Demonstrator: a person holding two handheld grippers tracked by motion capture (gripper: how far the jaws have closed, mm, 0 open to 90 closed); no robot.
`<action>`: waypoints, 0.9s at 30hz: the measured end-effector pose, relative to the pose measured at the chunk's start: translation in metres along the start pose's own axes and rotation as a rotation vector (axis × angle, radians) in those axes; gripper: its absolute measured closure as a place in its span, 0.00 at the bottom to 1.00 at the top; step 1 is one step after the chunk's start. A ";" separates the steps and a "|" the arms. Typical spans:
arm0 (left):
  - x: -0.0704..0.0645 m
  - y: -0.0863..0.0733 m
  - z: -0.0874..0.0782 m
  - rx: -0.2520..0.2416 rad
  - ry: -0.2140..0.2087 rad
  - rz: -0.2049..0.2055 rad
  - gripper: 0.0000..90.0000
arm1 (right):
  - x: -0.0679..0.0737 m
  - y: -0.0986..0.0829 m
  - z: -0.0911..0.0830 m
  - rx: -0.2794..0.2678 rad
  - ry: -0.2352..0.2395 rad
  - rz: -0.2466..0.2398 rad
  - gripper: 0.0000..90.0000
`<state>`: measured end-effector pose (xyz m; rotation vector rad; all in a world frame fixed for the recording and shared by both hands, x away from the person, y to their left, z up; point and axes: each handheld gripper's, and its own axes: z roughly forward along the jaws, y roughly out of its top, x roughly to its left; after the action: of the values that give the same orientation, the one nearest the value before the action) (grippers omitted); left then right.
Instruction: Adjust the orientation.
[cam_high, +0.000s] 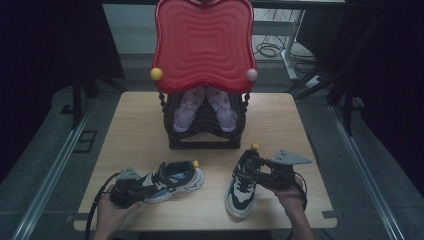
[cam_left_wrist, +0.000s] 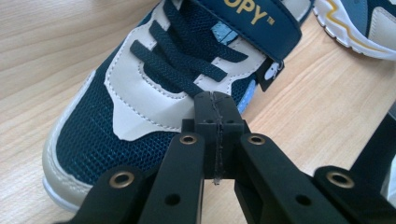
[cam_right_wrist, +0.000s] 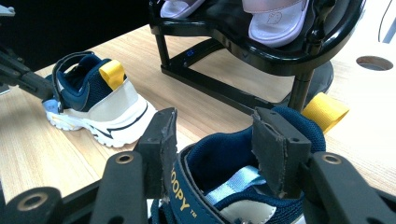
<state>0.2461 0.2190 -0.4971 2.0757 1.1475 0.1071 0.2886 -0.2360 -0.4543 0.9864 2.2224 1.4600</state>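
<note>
The desk (cam_high: 140, 130) is pale, matt wood. The left shoe (cam_left_wrist: 140, 93) has navy mesh cloth with smooth beige panels, perhaps leather. The red lid (cam_high: 202, 42) looks like glossy plastic.

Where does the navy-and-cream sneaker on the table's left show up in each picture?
High view: navy-and-cream sneaker, lower left of the wooden table.
Left gripper view: the sneaker close up, centre-left.
Right gripper view: the sneaker at left, yellow heel tab showing.
Shared landmark: the matching second sneaker.
</note>
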 end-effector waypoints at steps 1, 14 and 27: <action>0.002 0.001 0.000 0.000 0.000 -0.003 1.00 | 0.000 0.000 0.000 0.001 -0.001 0.000 0.57; 0.020 0.011 0.000 0.006 0.048 -0.023 1.00 | -0.002 0.000 0.000 0.003 -0.012 0.014 0.57; 0.034 0.024 0.003 0.009 0.084 -0.035 1.00 | 0.000 0.002 0.002 -0.002 -0.005 0.004 0.57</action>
<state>0.2841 0.2349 -0.4932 2.0752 1.2361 0.1742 0.2907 -0.2337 -0.4531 0.9939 2.2155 1.4600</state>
